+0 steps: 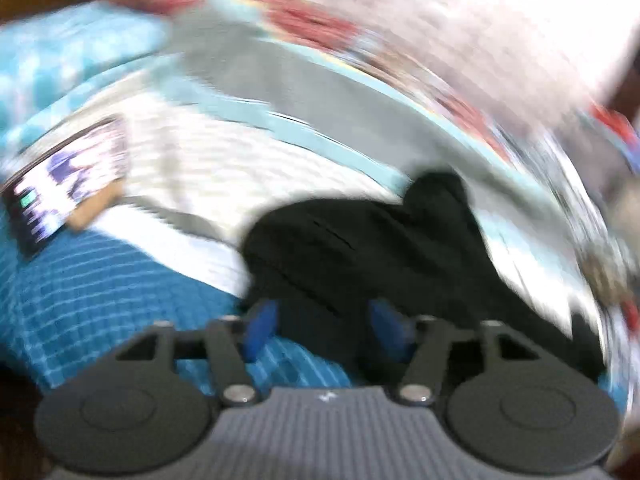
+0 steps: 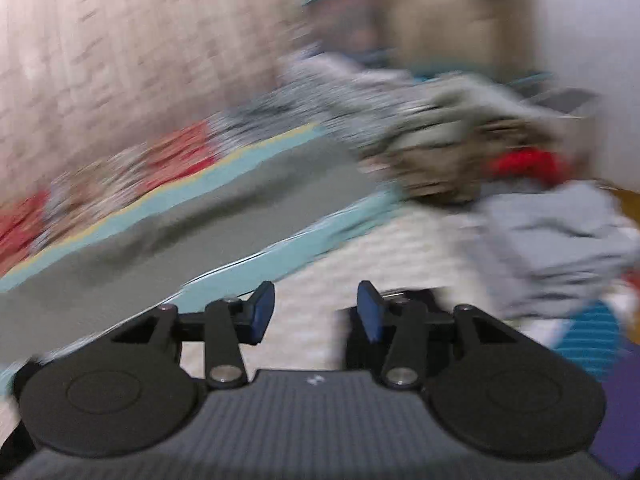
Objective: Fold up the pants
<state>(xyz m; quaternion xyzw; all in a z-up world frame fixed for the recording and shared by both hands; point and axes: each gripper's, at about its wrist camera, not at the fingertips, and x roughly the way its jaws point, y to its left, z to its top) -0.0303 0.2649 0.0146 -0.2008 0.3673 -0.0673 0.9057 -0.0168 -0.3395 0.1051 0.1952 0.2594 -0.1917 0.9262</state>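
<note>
Both views are motion-blurred. In the left wrist view a black garment, the pants [image 1: 360, 248], lies bunched on the bed just ahead of my left gripper [image 1: 324, 328]. The blue pads [image 1: 260, 326] stand apart with dark cloth between them, not clamped. In the right wrist view my right gripper [image 2: 316, 312] is open and empty over the white checked sheet [image 2: 360, 256]. A small dark patch, perhaps the pants, shows beside the right pad [image 2: 370, 316]. A long grey cloth [image 2: 160, 232] stretches across the bed beyond.
A lit phone [image 1: 68, 188] lies on the bed at the left. A blue checked cloth [image 1: 100, 300] covers the near left. A pile of mixed clothes [image 2: 460, 152] and a grey garment [image 2: 552, 240] sit at the right. A wall [image 2: 120, 40] stands behind.
</note>
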